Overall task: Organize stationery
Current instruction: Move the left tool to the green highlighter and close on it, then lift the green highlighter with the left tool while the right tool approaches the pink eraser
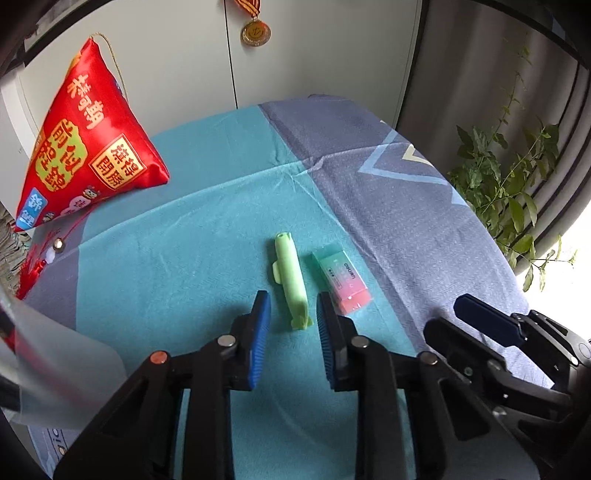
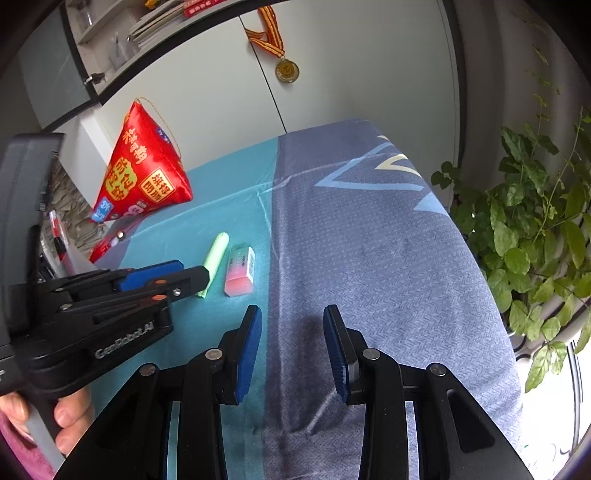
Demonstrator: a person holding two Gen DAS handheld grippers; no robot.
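A light green highlighter lies on the teal part of the cloth, with a pink and green eraser just to its right. My left gripper hangs over the highlighter's near end with a blue pad on each side. A gap shows on the left side, so the pads do not press on it. In the right wrist view the highlighter and eraser lie ahead to the left. My right gripper stands open over the grey-blue cloth with nothing between its fingers. The left gripper reaches in from the left.
A red pyramid-shaped pouch stands at the back left of the cloth-covered table. A leafy plant hangs past the right edge. A translucent plastic sheet is at the near left. White cabinet doors carry a medal.
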